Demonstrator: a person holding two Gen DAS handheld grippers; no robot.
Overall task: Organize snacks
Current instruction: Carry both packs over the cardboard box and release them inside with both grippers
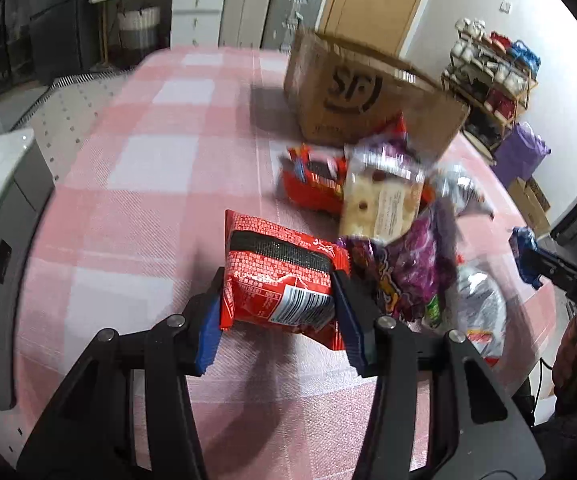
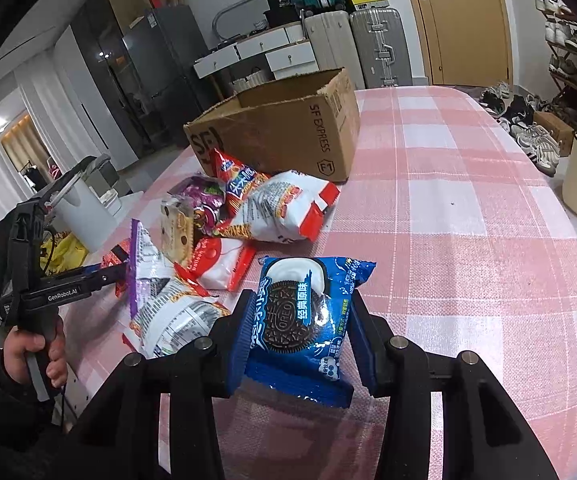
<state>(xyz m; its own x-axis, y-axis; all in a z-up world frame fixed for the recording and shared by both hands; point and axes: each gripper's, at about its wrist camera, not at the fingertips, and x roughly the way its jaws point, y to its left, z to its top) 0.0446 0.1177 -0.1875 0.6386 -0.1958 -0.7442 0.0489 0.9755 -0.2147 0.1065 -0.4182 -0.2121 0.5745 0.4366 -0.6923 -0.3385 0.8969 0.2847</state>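
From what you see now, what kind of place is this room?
Probably a room in a home. A table with a pink checked cloth holds snack packets and a cardboard box; suitcases stand by a wooden door, and shoes fill a rack.

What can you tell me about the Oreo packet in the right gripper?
The Oreo packet is a glossy blue plastic pouch printed with a dark sandwich cookie, white cream and Chinese lettering, with crimped edges. It looks sealed and slightly puffed. The right gripper holds it by its two sides between blue finger pads, printed face up. Its lower edge seems to hang just above the pink checked tablecloth. It sits apart from the snack pile, touching nothing else visible.
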